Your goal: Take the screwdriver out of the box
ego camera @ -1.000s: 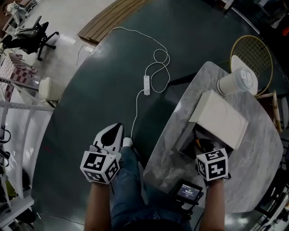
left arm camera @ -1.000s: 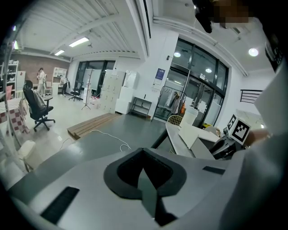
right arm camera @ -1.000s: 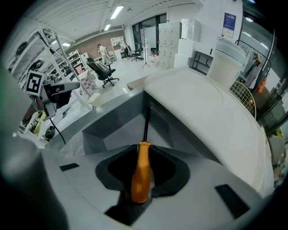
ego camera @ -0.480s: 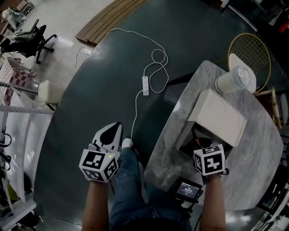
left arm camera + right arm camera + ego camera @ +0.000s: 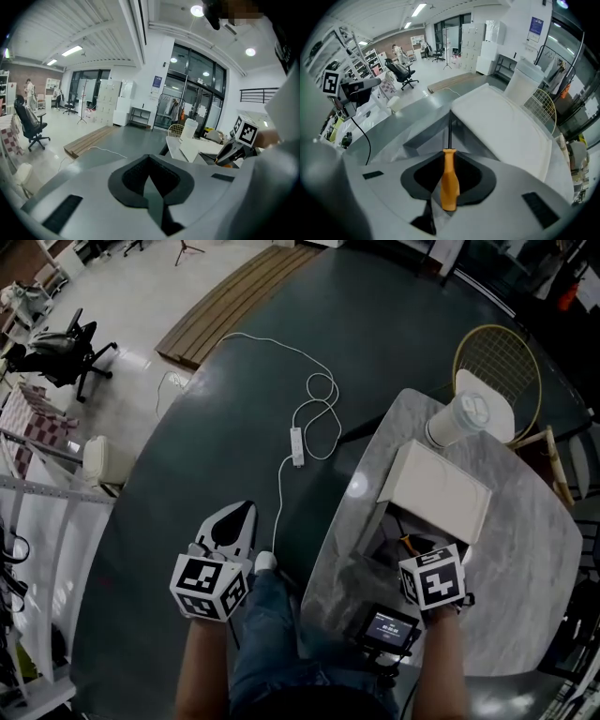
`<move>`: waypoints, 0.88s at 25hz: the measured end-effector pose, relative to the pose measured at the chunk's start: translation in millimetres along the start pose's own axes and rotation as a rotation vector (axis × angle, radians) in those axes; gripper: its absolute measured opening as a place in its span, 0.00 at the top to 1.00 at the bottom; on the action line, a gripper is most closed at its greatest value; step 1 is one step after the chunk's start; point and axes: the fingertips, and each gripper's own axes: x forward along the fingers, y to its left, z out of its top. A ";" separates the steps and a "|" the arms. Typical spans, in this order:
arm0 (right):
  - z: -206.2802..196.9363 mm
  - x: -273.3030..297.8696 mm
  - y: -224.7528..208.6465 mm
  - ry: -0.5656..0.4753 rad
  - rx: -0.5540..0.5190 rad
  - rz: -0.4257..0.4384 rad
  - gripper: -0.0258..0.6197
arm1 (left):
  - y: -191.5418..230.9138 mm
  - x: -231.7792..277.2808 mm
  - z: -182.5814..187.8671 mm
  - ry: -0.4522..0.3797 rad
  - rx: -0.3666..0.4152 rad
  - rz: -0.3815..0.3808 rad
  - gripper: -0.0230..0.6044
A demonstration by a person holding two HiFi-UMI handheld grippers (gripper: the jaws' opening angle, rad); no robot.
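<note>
The white box [image 5: 405, 532] stands open on the marble table [image 5: 525, 559], its lid [image 5: 436, 491] tipped back. My right gripper [image 5: 419, 552] hovers just over the box's near end. It is shut on the screwdriver's orange handle [image 5: 449, 185], its jaws having just been closing on it. The thin dark shaft [image 5: 449, 131] points down toward the box's inside [image 5: 426, 138]. A bit of orange from the screwdriver [image 5: 410, 542] shows in the head view. My left gripper [image 5: 237, 517] is off to the left above the dark floor, shut and holding nothing.
A lidded paper cup [image 5: 459, 418] stands behind the box, with a wire chair [image 5: 497, 357] beyond it. A small screen device [image 5: 386, 626] hangs at the table's near edge. A white cable [image 5: 298, 437] lies on the floor, and a wooden platform [image 5: 234, 292] is farther off.
My right gripper has lifted a little with the screwdriver, whose orange handle now shows over the box. The left gripper has risen slightly. The head view has shifted.
</note>
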 end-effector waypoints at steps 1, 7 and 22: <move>2.4 -3.9 1.1 -0.012 0.004 0.004 0.82 | 2.1 -1.9 6.4 -0.012 0.012 0.003 0.95; 22.7 -31.8 -0.2 -0.097 0.028 -0.006 0.82 | 22.5 -13.7 45.8 -0.099 0.021 0.041 0.95; 81.6 -104.5 -16.4 -0.339 0.076 -0.095 0.82 | 3.0 -18.4 149.2 -0.319 0.113 -0.037 0.95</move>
